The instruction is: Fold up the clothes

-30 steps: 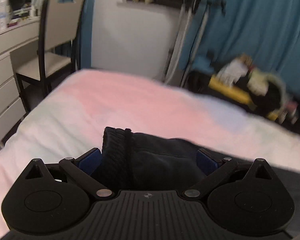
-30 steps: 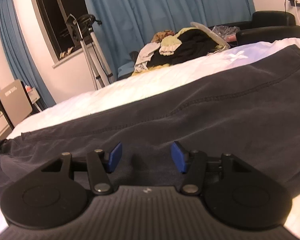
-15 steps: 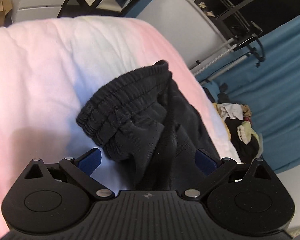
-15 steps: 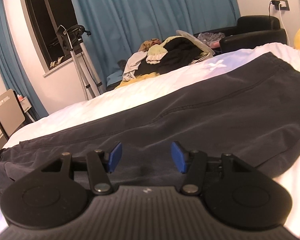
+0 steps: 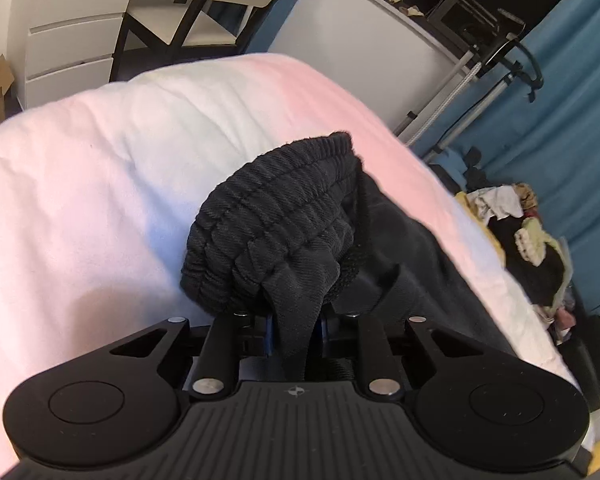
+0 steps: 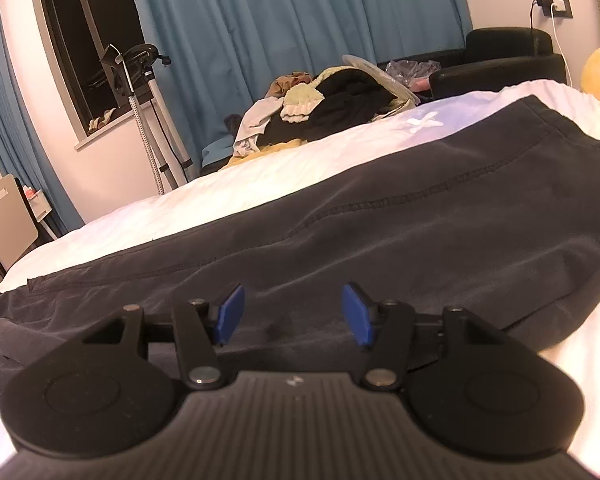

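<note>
left gripper (image 5: 296, 336) closing on dark trousers (image 5: 284, 224).

Black ribbed claw (image 6: 292, 316), blue pads (image 6: 230, 312), silver pivot screws.

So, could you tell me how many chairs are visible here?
2: a pale chair at the right wrist view's left edge, and a black armchair by the curtain; others may be hidden.

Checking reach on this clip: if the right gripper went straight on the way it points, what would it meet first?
Most likely the dark trousers spread on the bed: the right gripper stands open just above that cloth, tilted down toward it. Exact depth is unclear.
</note>
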`<state>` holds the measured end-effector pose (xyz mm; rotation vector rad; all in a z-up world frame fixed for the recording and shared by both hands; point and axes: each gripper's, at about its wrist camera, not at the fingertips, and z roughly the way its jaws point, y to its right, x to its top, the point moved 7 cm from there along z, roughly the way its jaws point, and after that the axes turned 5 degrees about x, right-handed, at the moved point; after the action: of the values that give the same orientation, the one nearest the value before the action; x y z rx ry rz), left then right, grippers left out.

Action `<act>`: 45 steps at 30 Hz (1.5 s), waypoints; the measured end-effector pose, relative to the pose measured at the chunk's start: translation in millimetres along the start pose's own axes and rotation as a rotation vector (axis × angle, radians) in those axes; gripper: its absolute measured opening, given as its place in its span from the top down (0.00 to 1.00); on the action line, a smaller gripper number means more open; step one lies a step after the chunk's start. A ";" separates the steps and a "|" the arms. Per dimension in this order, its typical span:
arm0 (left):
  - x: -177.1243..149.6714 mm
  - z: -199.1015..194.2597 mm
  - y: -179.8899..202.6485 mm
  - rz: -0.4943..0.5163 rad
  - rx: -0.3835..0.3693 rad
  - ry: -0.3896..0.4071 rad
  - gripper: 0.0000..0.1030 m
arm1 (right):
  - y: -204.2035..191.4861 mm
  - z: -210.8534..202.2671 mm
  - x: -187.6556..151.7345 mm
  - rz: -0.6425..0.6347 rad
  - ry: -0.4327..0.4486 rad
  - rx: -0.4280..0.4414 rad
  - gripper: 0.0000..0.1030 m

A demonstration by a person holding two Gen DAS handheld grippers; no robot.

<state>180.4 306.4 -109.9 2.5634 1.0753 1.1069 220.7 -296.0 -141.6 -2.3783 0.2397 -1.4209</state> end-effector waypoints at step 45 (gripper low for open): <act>-232.8 -44.0 233.5 1.074 -0.188 0.181 0.28 | 274.9 -61.3 83.1 0.526 0.313 -0.427 0.26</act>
<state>170.8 -26.0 -121.1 2.8850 -0.5210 1.5139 217.2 -589.4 -153.9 -2.1257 1.2581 -1.5686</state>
